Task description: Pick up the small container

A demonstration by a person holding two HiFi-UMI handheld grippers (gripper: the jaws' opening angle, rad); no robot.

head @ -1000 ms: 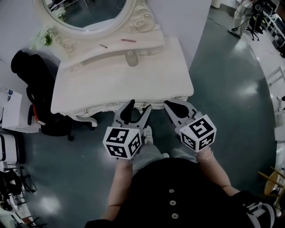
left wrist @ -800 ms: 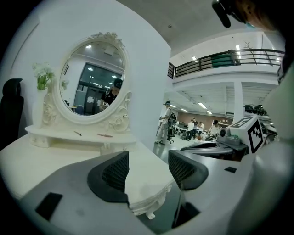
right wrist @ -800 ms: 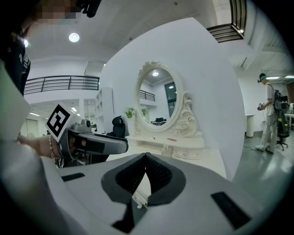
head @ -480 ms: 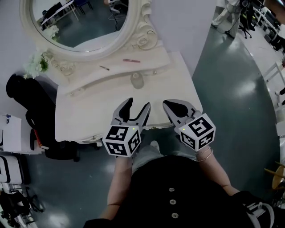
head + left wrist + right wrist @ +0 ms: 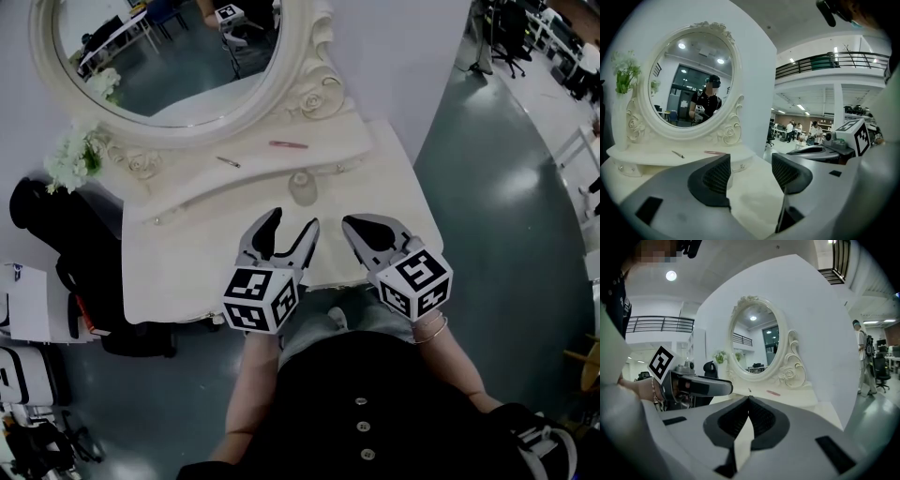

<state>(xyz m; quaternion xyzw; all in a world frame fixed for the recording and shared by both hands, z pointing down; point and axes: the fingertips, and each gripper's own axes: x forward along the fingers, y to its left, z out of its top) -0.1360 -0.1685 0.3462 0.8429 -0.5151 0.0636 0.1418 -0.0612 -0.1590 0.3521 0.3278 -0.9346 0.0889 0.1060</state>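
Observation:
The small container, a clear jar with a rounded lid, stands on the white dressing table just below its raised shelf. My left gripper hangs open over the table's front part, a short way in front of the jar and slightly left of it. In the left gripper view its dark pads stand well apart with only the tabletop between them. My right gripper is beside it on the right, shut and empty. Its pads meet at the tips in the right gripper view.
An oval mirror in an ornate white frame rises behind the shelf. On the shelf lie a pink stick and a small dark pin. White flowers stand at the left, above a black chair. Grey floor surrounds the table.
The table and mirror have slid closer and lower in the head view, so both grippers now hang over the tabletop rather than at its front edge. Jaw states are unchanged.

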